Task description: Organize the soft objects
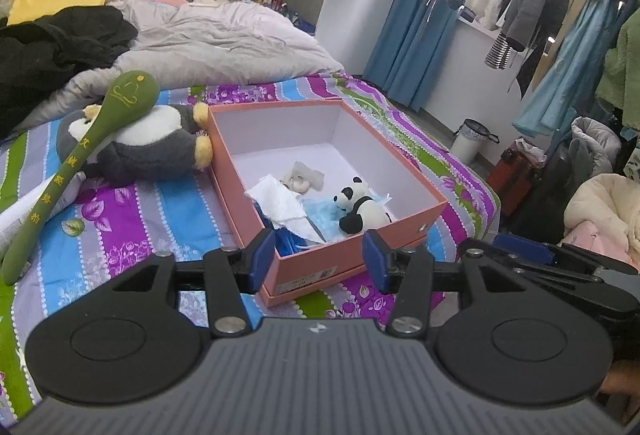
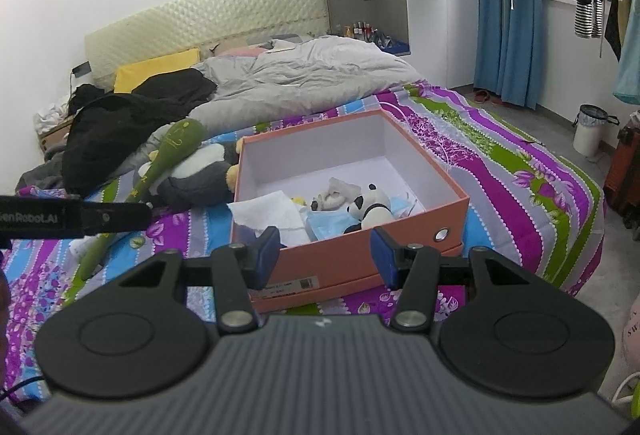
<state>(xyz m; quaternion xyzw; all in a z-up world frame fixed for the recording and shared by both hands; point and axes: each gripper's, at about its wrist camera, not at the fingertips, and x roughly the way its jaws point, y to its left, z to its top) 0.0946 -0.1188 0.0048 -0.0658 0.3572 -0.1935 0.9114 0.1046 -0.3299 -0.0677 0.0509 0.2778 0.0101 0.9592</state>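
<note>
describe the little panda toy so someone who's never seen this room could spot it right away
Find the open orange box on the striped floral bedspread. Inside, near the front right corner, the panda plush lies on a blue face mask. Its neighbours are a white tissue and a pale toy; only it is black and white.

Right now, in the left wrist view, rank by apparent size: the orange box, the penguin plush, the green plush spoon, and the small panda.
1. orange box
2. penguin plush
3. green plush spoon: longer than the penguin but much thinner, so these two are close
4. small panda, clearly smallest
</note>
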